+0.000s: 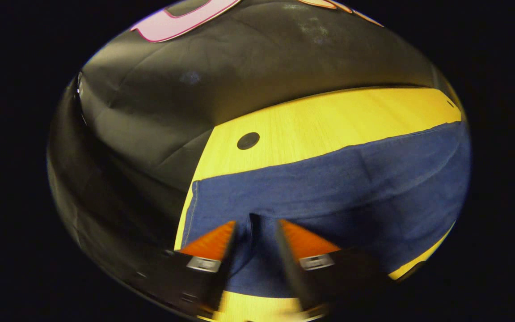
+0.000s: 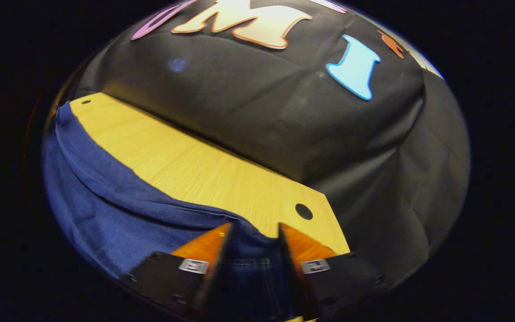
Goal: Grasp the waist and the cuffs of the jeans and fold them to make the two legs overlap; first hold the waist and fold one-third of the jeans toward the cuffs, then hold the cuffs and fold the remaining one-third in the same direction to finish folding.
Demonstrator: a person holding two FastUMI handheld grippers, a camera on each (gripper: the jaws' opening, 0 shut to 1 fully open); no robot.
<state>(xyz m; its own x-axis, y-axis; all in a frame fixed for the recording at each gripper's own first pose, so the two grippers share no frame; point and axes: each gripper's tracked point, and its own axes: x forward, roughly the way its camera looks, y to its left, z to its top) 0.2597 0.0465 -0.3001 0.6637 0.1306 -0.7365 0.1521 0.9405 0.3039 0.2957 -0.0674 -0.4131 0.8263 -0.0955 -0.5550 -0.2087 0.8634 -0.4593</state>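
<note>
Dark blue jeans (image 1: 351,179) lie spread along the yellow wooden table (image 1: 320,120). In the left gripper view, my left gripper (image 1: 256,228) is at the near edge of the denim, close to the cloth's left end. A pinched dark crease of fabric stands between its fingers. In the right gripper view, the jeans (image 2: 105,201) run off to the left in long folds. My right gripper (image 2: 253,230) holds a stitched end of the denim between its fingers, near the table's corner. Both views are blurred around the fingers.
The table (image 2: 195,170) has a round dark hole (image 1: 248,140) near its left corner and another hole (image 2: 303,211) near its right corner. Black cloth walls rise just behind the table's far edge and past both ends.
</note>
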